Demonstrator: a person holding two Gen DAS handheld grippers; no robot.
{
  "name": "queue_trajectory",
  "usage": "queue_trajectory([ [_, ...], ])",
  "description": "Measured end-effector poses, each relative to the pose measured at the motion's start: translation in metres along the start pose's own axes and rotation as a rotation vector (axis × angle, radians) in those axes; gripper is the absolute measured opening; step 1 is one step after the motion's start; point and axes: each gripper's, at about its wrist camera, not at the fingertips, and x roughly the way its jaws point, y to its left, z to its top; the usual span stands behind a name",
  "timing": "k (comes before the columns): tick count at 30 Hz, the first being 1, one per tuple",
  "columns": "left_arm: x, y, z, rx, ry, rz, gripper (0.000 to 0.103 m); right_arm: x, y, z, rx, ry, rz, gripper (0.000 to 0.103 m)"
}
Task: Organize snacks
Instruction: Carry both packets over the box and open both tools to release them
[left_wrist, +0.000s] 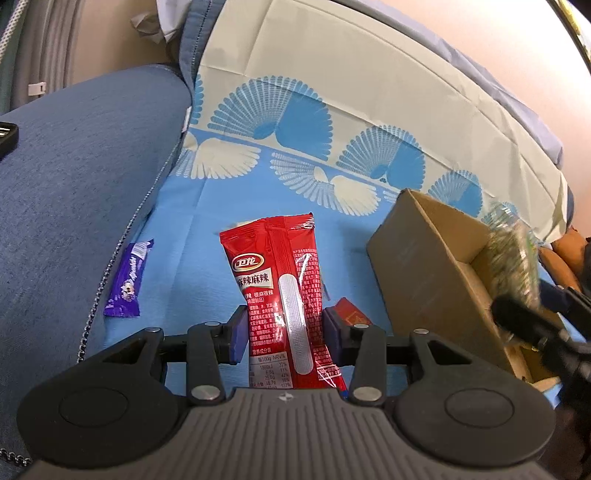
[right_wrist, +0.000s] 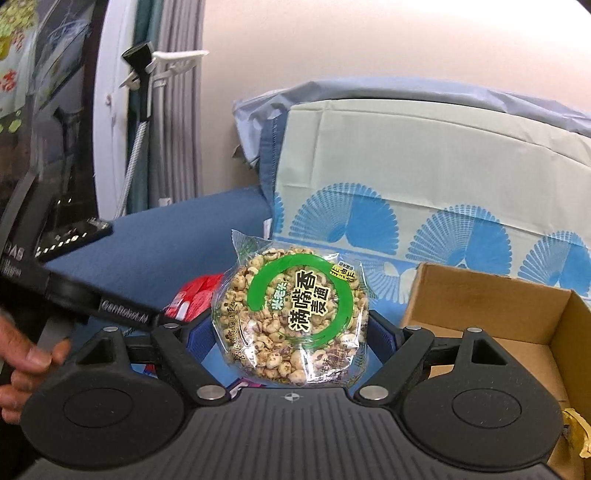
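Observation:
My left gripper (left_wrist: 284, 332) is shut on a tall red snack packet (left_wrist: 282, 291) with white Chinese lettering, held upright above the blue patterned cloth (left_wrist: 207, 206). My right gripper (right_wrist: 291, 336) is shut on a round puffed-grain cake (right_wrist: 291, 310) in clear wrap with a green ring label. That same cake (left_wrist: 513, 258) shows blurred in the left wrist view, over the open cardboard box (left_wrist: 424, 258). From the right wrist view the box (right_wrist: 498, 314) lies just to the right of the cake, and the red packet (right_wrist: 194, 299) peeks out to its left.
A purple candy bar (left_wrist: 129, 280) lies on the cloth beside the blue sofa cushion (left_wrist: 74, 184). A small red packet (left_wrist: 351, 312) sits behind the left gripper's right finger. A person's hand (right_wrist: 26, 362) holds the left gripper's handle. A yellow wrapper (right_wrist: 578, 432) sits at the box's near corner.

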Motion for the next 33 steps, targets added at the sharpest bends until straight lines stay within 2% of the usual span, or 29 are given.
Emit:
queue_trajectory([
  [8,0.001,-0.007,0.005,0.014,0.003,0.051,0.046,0.003,-0.046,0.006,0.188,0.018,-0.048,0.084],
  [14,0.007,-0.033,0.01,0.02,0.014,0.041,0.046,0.003,-0.073,0.006,0.263,0.038,-0.144,0.084],
  [22,0.013,-0.105,0.038,0.097,-0.039,-0.048,0.046,-0.004,-0.106,0.002,0.303,0.091,-0.337,0.084],
  [33,0.026,-0.207,0.067,0.208,-0.099,-0.207,0.046,-0.025,-0.136,0.002,0.347,0.069,-0.467,0.084],
])
